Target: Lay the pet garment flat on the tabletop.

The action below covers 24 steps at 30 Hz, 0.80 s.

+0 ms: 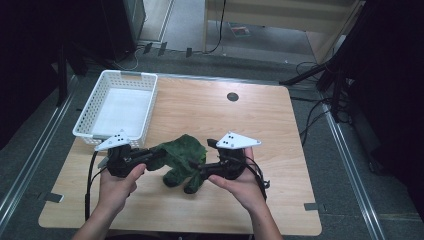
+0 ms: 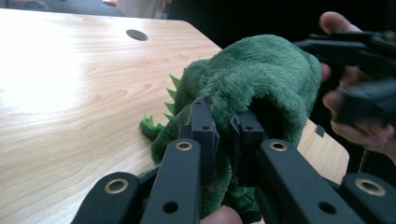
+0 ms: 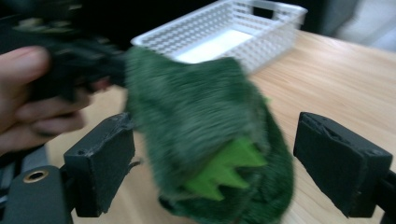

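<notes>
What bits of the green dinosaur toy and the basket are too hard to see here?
- Green plush toy, high view: its face is too small and dark; both grippers cover its ends.
- Left gripper view: the plush pinched between its fingers is hidden by them.
- Right gripper view: the toy is blurred, so its fur and spikes look smeared.
- White basket, right gripper view: its near end is behind the toy.
</notes>
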### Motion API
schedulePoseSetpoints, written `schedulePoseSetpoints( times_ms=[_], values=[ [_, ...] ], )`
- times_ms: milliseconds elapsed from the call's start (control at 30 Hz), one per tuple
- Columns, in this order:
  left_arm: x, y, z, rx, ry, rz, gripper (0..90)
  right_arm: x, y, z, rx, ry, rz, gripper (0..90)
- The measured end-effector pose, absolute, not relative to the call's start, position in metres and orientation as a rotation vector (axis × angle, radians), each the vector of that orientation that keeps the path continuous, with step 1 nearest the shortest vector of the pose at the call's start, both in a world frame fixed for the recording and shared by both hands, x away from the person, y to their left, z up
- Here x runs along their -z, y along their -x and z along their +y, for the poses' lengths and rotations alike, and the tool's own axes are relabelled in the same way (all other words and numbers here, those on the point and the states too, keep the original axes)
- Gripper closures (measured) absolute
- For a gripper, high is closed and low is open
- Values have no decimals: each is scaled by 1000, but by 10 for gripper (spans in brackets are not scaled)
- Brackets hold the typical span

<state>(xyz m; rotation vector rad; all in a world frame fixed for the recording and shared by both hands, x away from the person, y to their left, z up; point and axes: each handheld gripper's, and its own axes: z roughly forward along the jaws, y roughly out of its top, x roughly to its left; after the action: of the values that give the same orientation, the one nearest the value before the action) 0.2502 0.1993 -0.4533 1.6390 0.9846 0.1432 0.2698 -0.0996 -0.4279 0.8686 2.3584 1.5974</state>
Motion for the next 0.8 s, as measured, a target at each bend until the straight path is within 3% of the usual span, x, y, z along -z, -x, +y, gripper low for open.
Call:
schedulePoseSetpoints(
  times_ms=[100, 267, 300, 367, 433, 467, 500, 533, 600, 733, 800],
  values=[
    [455, -252, 203, -132, -1616, 1005, 825, 430, -264, -96, -1588, -764, 2385, 68],
    [457, -254, 207, -89, -1586, 1009, 823, 449, -270, -88, -1442, -806, 2400, 66],
    [457, -253, 205, -82, -1592, 995, 823, 458, -275, -86, -1401, -867, 2369, 140],
    [457, -253, 202, -74, -1603, 986, 821, 461, -279, -85, -1417, -905, 2321, 176],
    [459, -255, 199, -41, -1633, 974, 819, 459, -280, -88, -1458, -927, 2244, 308],
    [459, -255, 199, -41, -1633, 974, 815, 459, -280, -88, -1458, -927, 2244, 308],
    [461, -257, 196, -2, -1665, 963, 815, 456, -280, -91, -1490, -947, 2185, 363],
    [467, -260, 188, 59, -1747, 937, 804, 448, -281, -101, -1605, -983, 2079, 499],
    [471, -260, 180, 89, -1804, 914, 800, 443, -281, -108, -1686, -1011, 2027, 552],
    [473, -258, 172, 73, -1837, 901, 781, 443, -283, -113, -1672, -1028, 2038, 549],
    [473, -258, 172, 51, -1814, 927, 767, 446, -282, -112, -1673, -1011, 2060, 465]
  ],
)
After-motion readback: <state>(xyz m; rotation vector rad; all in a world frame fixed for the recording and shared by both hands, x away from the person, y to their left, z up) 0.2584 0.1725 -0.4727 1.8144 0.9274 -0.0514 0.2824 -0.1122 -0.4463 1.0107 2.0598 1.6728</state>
